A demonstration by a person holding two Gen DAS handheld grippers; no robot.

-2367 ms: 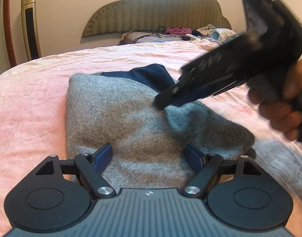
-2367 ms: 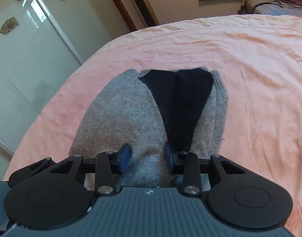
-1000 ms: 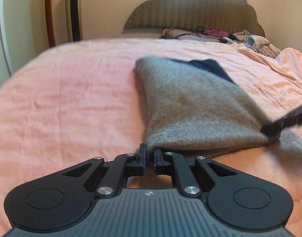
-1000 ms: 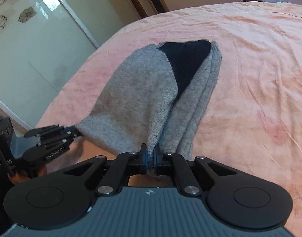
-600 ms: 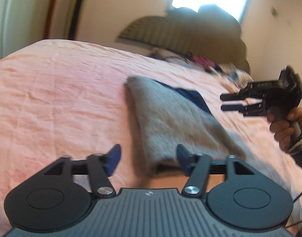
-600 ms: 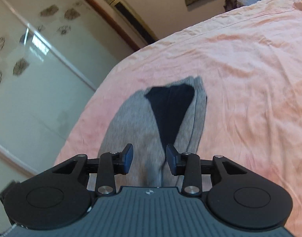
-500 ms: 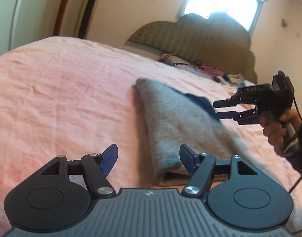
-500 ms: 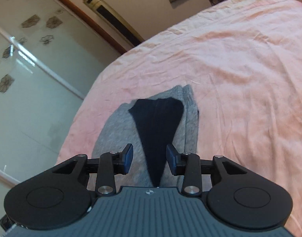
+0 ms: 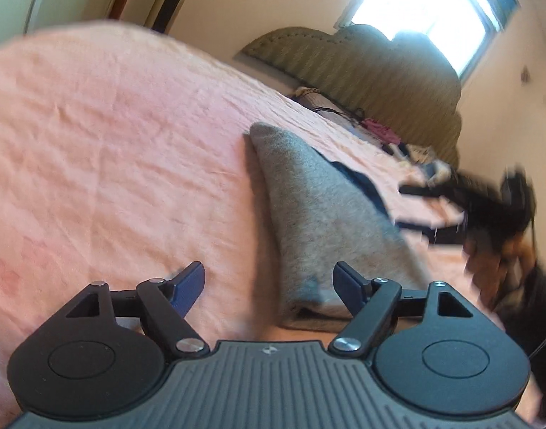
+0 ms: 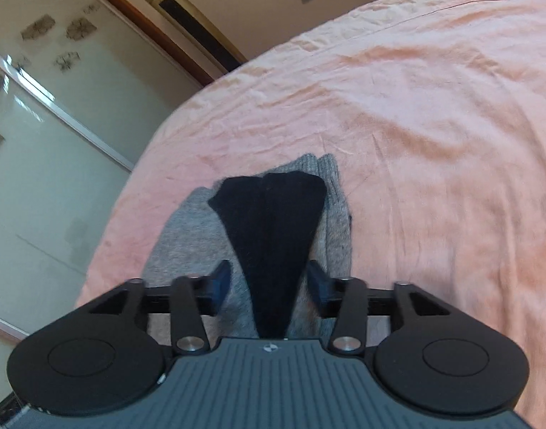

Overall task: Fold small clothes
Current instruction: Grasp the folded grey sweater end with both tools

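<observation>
Both grippers have just been opening — left gripper (image 9: 269,282) and right gripper (image 10: 269,282) gape, gripping nothing. The grey knit garment (image 9: 319,214) lies folded at 12 o'clock on the pink bedsheet (image 9: 112,143). Looks soft, light, floppy — I'd pinch the near folded edge.

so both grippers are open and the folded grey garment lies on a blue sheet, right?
Not blue: the sheet is pink, clear in the right wrist view. The rest holds: left gripper and right gripper are open, and the grey garment lies folded.
</observation>
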